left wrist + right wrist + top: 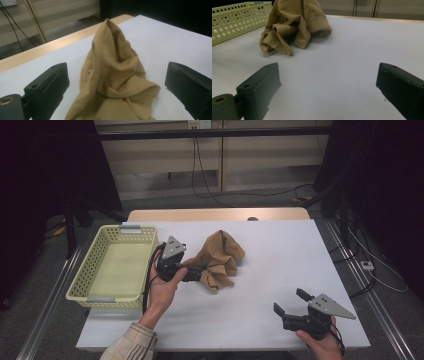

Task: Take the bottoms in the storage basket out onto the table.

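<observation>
Left gripper [196, 273] lies low on the table, tilted sideways, aimed right at the tan garment [218, 258]. Jaws spread wide, released, one on each side of the near end of the cloth; in the left gripper view the garment [113, 82] sits between them, not pinched. The left hand [163, 287] wraps the gripper body from below, forearm in a plaid sleeve [131, 344] coming up from the near edge. Grey three-cornered plate on top faces the far side.

Right gripper [289, 302] is near the right near corner of the table, held by the right hand [322, 343], pointing left and a bit far. Jaws apart, released, holding nothing. The right gripper view shows bare white table [352, 50] between the jaws, with the garment [294, 25] well apart on the far left of it.

Garment is crumpled in a peaked heap at mid table, left of centre, resting on the white table top [280, 255]. A small red speck shows low on the cloth in the left gripper view; too small to tell what it is.

Yellow-green perforated basket [88, 271] stands at the left edge of the table, just left of the left gripper, empty inside. A wooden strip [220, 214] borders the far edge of the table. Black cables trail on the floor beyond. No readable writing.
</observation>
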A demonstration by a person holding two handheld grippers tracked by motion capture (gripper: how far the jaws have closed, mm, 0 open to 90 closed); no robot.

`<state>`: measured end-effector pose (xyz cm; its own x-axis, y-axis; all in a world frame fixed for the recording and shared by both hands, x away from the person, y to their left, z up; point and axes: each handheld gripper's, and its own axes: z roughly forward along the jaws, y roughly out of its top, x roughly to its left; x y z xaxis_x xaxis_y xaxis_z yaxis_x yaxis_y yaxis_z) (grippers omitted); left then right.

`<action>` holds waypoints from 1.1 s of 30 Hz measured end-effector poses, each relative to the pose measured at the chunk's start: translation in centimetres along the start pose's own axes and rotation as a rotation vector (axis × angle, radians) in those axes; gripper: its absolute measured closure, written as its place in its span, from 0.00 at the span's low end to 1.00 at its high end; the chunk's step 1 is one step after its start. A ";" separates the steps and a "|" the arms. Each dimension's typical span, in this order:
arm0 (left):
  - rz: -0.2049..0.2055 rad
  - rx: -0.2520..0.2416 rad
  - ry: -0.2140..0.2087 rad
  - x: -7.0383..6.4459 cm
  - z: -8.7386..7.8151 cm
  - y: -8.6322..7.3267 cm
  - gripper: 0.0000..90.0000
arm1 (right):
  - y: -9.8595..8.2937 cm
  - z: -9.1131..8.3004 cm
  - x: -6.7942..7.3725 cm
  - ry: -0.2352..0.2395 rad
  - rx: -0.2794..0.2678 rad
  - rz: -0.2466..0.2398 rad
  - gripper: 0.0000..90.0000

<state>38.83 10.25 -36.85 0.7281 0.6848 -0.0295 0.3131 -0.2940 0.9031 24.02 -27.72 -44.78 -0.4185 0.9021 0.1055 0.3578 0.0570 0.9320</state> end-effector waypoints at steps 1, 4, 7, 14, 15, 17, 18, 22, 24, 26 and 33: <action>0.000 0.000 0.008 0.0 -0.3 0.0 0.06 | 0.0 0.0 0.0 0.000 0.000 -0.001 0.05; 0.001 0.000 0.011 -0.1 -0.7 -0.1 0.06 | 0.0 0.0 0.0 0.001 -0.001 -0.002 0.06; 0.016 0.005 0.007 -0.1 -1.3 -0.1 0.06 | 0.0 0.0 0.0 0.002 0.000 -0.002 0.06; 0.023 -0.001 0.038 -0.2 -2.4 -0.7 0.06 | 0.0 0.0 0.0 0.001 0.000 0.000 0.06; 0.014 -0.014 0.038 -0.1 -2.6 -0.9 0.06 | 0.0 0.0 0.0 0.001 0.000 0.000 0.06; -0.010 -0.013 0.054 -0.1 -2.8 -1.3 0.07 | 0.0 0.0 0.0 0.001 -0.001 -0.002 0.06; -0.021 -0.008 0.057 0.0 -2.9 -1.5 0.07 | 0.0 0.0 0.1 0.001 -0.001 -0.002 0.06; -0.026 -0.026 0.077 0.0 -3.6 -1.9 0.07 | 0.0 0.0 0.1 0.000 0.000 0.002 0.06; -0.023 -0.030 0.086 0.1 -3.9 -2.1 0.07 | 0.0 0.1 0.1 0.000 0.002 0.000 0.06; -0.016 -0.023 0.084 0.2 -4.1 -2.1 0.06 | 0.0 0.1 0.1 0.002 0.005 -0.002 0.06; 0.002 -0.004 0.068 0.2 -5.1 -2.9 0.06 | 0.0 0.1 0.1 0.002 0.005 -0.001 0.06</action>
<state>34.96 14.69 -37.32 0.6854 0.7282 0.0013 0.3094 -0.2928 0.9048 24.08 -27.59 -44.82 -0.4207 0.9011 0.1049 0.3613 0.0604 0.9305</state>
